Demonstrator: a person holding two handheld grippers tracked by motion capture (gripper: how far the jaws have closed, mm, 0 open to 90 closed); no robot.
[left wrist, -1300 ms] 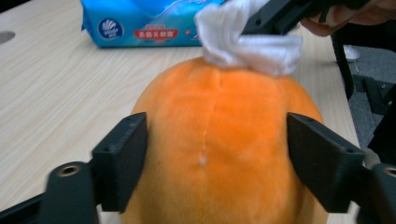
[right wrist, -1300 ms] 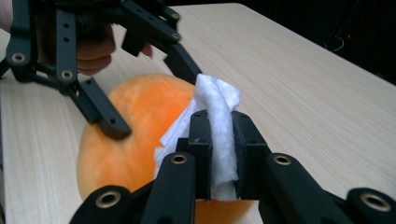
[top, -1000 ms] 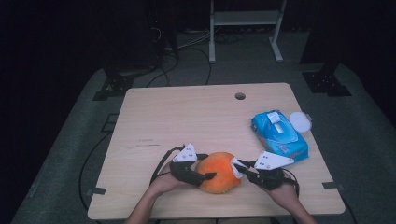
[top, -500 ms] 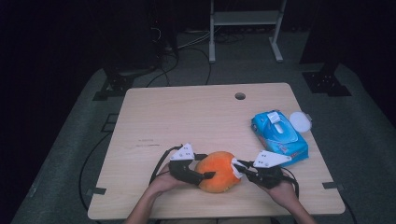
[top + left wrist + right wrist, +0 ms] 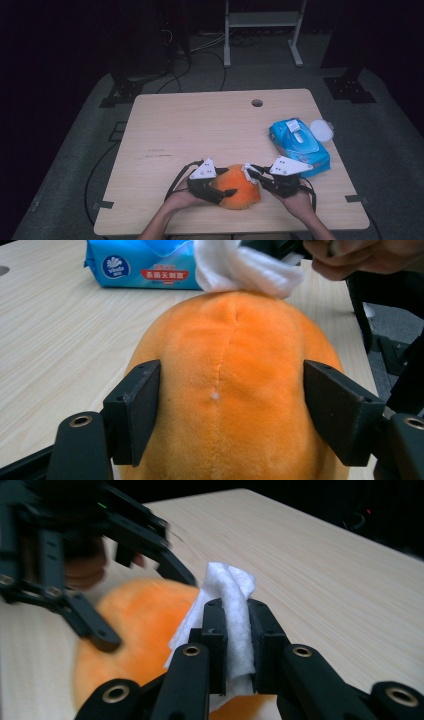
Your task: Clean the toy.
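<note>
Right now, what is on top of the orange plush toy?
A folded white wipe lies against the top of the orange plush toy, pinched in the right claw. The plush under the wipe is hidden. The left claw clamps the toy's sides.

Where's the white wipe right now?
The wipe is pinched in the right gripper, pressed on the far top of the orange plush in the left gripper view, at the table's near edge, with the blue pack beyond.
</note>
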